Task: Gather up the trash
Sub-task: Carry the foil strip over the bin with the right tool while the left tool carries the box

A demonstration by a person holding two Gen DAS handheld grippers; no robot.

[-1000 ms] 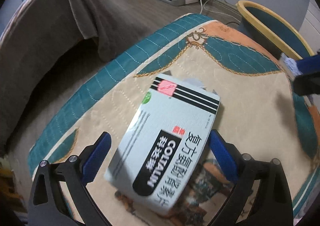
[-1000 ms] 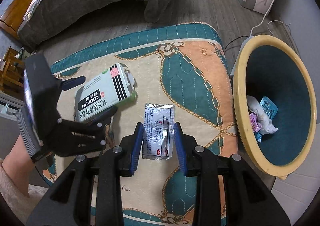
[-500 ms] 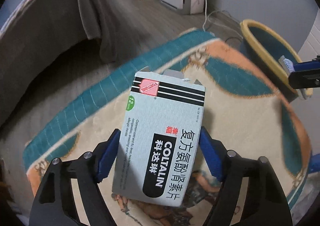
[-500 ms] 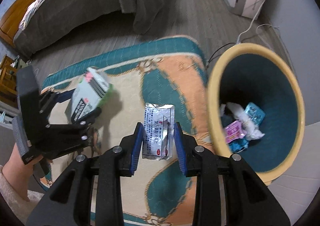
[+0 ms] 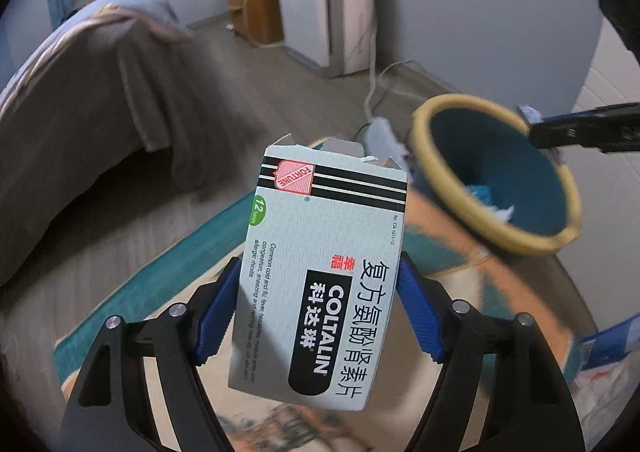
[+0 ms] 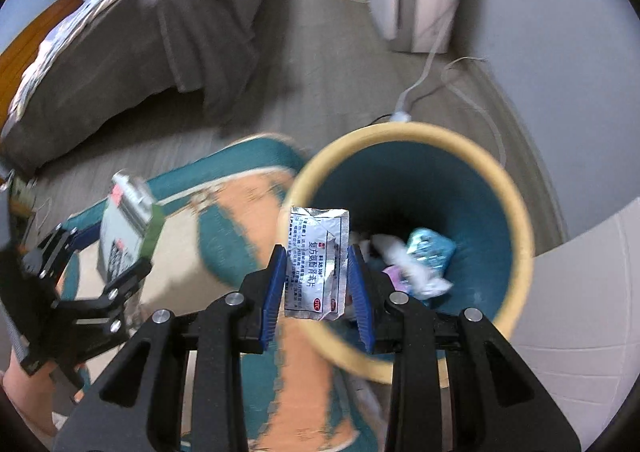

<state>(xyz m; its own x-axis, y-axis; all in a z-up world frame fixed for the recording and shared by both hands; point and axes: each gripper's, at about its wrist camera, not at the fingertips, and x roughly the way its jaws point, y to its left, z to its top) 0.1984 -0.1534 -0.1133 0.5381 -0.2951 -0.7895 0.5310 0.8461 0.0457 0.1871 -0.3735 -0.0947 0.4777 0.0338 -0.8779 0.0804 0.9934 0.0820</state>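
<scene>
Trash bin [image 6: 516, 236] stands beside patterned rug [image 6: 248, 203] on grey floor [image 6: 320, 63].

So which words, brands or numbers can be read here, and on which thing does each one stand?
On the medicine box in the left gripper:
"FORTUNE"
"12"
"COLTALIN"
"科达琳"
"复方氨酚肾素片"
"Common cold and flu, fever, headaches, ..." (the rest is too blurred)
On the foil sachet in the right gripper:
"OTC"
Its other print is too small to read.
</scene>
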